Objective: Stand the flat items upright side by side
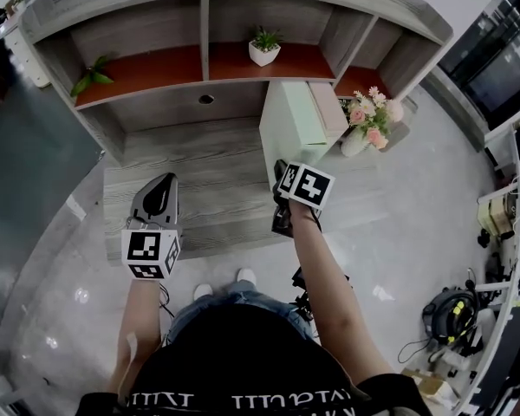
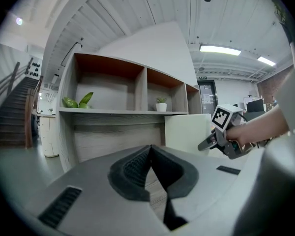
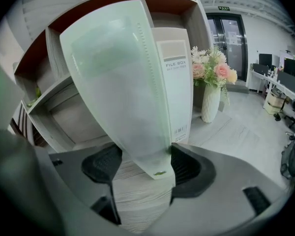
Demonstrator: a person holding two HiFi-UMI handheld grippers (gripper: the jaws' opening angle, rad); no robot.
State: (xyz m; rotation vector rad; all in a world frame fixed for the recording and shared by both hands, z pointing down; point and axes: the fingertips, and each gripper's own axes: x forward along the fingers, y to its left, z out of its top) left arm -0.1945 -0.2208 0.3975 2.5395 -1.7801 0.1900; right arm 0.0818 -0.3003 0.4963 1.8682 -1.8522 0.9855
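A vase of pink flowers stands to the right of the boxes and a small potted plant sits on the shelf behind, neither in the way. The green file box stands on the desk right of centre, long axis upright, just beside the white file box on its right. The right tongs grip its lower near corner (hiding it in the head view). The left tongs are clenched on nothing.
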